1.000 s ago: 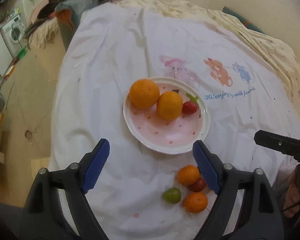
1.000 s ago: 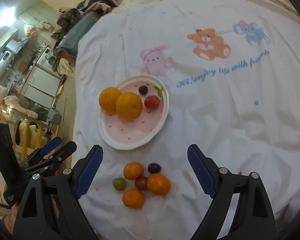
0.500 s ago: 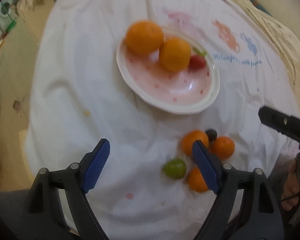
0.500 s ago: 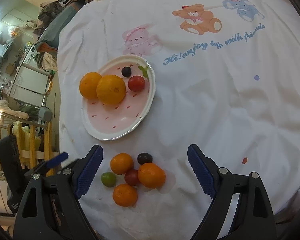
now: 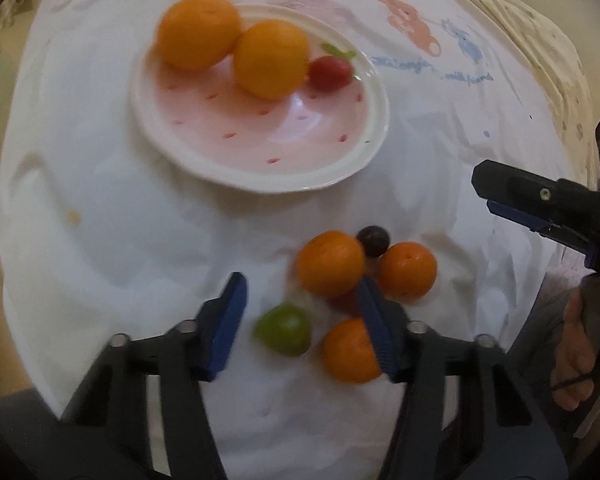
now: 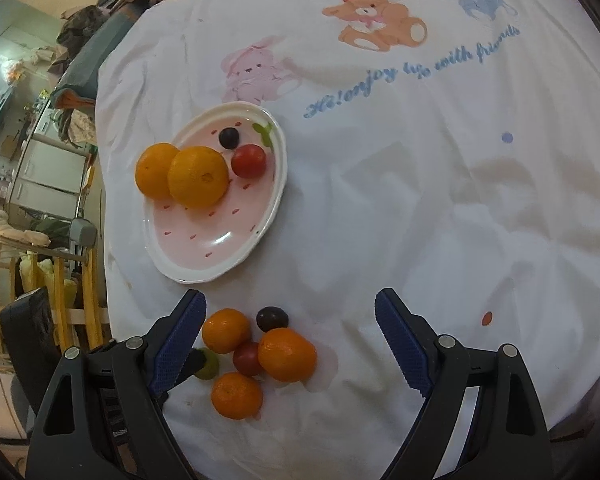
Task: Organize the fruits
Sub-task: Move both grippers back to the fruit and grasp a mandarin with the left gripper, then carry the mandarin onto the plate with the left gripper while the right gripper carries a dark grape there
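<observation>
Left wrist view: the left gripper (image 5: 300, 320) is closing its blue pads around a green fruit (image 5: 284, 330), not yet touching it. The fruit lies in a cluster of small oranges (image 5: 330, 262) near the cloth's (image 5: 100, 220) near edge, below a pink plate (image 5: 260, 136).

Right wrist view: the right gripper (image 6: 290, 340) hangs wide open, holding nothing, over that cluster. Blue writing (image 6: 412, 72) on the cloth partly reads "Hi! enjoy … with friends".

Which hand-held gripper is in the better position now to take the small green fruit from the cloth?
Left. The left hand-held gripper already has the green fruit between its closing pads, not yet pressed. The right hand-held gripper is wide open over the orange and red fruits beside it.
</observation>
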The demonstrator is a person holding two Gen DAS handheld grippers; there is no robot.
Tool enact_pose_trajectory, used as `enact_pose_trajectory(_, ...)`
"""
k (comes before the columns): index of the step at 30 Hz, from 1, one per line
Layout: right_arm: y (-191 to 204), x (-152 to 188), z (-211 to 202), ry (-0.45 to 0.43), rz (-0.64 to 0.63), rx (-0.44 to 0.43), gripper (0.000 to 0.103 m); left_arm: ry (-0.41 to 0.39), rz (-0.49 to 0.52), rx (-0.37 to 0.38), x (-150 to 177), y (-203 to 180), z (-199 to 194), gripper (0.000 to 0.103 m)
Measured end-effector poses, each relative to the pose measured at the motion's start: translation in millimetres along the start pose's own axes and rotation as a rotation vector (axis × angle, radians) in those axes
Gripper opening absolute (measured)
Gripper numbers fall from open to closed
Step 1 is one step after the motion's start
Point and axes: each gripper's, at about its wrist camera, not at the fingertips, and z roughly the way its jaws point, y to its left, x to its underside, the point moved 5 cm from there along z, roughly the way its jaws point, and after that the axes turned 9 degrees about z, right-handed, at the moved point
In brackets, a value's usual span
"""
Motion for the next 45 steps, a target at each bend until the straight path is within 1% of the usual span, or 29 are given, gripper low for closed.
enact_pose_trajectory(1,-1,0,-2,-0.005,-0.003,0.003,0.089,0.005,0.004,0.005,-3,-2,4,0.043)
enact_pose_trajectory(4,-6,-1,-5,-0.012,0.010,0.003,0.089,0.013,0.001,0.032,-8,-5,12,0.043)
enact_pose_trajectory(8,-12,-4,-8,-0.019,0.038,-0.005,0.089,0.025,-0.012,0.032,-12,-7,25,0.041)
enact_pose_trajectory(9,-12,-4,-8,-0.019,0.042,-0.007,0.089,0.032,-0.015,0.030,-12,-6,28,0.039)
enact_pose_trajectory(13,-9,-5,-5,-0.012,0.031,-0.007,0.089,0.027,-0.035,0.058,-10,-1,26,0.036)
enact_pose_trajectory(14,-7,-5,-4,-0.009,0.024,-0.006,0.089,0.023,-0.034,0.054,-10,0,25,0.036)
enact_pose_trajectory(16,-4,-5,-1,0.002,0.013,-0.004,0.089,-0.009,-0.021,0.019,-11,3,14,0.036)
enact_pose_trajectory(19,5,-4,8,0.045,-0.011,-0.009,0.089,-0.056,-0.056,0.014,-10,13,-6,0.036)
enact_pose_trajectory(21,16,-3,18,0.094,-0.070,0.008,0.088,-0.091,-0.105,-0.017,-9,26,-24,0.036)
enact_pose_trajectory(22,25,-1,23,0.120,-0.123,0.025,0.087,-0.112,-0.129,-0.027,-9,34,-33,0.036)
enact_pose_trajectory(23,34,1,29,0.143,-0.180,0.041,0.081,-0.122,-0.142,-0.032,-10,37,-37,0.036)
enact_pose_trajectory(25,48,8,42,0.206,-0.275,0.070,0.073,-0.152,-0.193,-0.038,-10,50,-51,0.036)
enact_pose_trajectory(26,54,11,50,0.237,-0.323,0.089,0.066,-0.159,-0.204,-0.042,-11,52,-53,0.036)
enact_pose_trajectory(28,61,16,65,0.284,-0.414,0.156,0.059,-0.182,-0.232,-0.062,-11,62,-63,0.036)
enact_pose_trajectory(29,63,19,72,0.306,-0.456,0.192,0.056,-0.185,-0.238,-0.067,-17,61,-61,0.036)
enact_pose_trajectory(30,64,20,79,0.327,-0.488,0.225,0.053,-0.190,-0.253,-0.063,-17,64,-63,0.036)
enact_pose_trajectory(31,64,22,83,0.343,-0.506,0.245,0.047,-0.191,-0.264,-0.054,-17,66,-63,0.036)
enact_pose_trajectory(32,64,23,90,0.363,-0.527,0.275,0.045,-0.188,-0.273,-0.043,-18,66,-63,0.036)
enact_pose_trajectory(34,62,24,97,0.388,-0.543,0.311,0.041,-0.187,-0.287,-0.028,-17,68,-64,0.036)
enact_pose_trajectory(37,61,27,105,0.421,-0.548,0.321,0.038,-0.193,-0.294,-0.021,-19,67,-66,0.036)
enact_pose_trajectory(39,59,33,110,0.435,-0.567,0.345,0.036,-0.197,-0.295,-0.016,-20,67,-68,0.036)
enact_pose_trajectory(41,57,36,112,0.434,-0.589,0.368,0.028,-0.197,-0.293,-0.012,-21,67,-69,0.036)
enact_pose_trajectory(43,55,35,111,0.433,-0.568,0.351,0.027,-0.195,-0.292,-0.012,-21,66,-67,0.036)
enact_pose_trajectory(45,52,29,105,0.408,-0.519,0.301,0.027,-0.190,-0.290,-0.018,-21,66,-65,0.036)
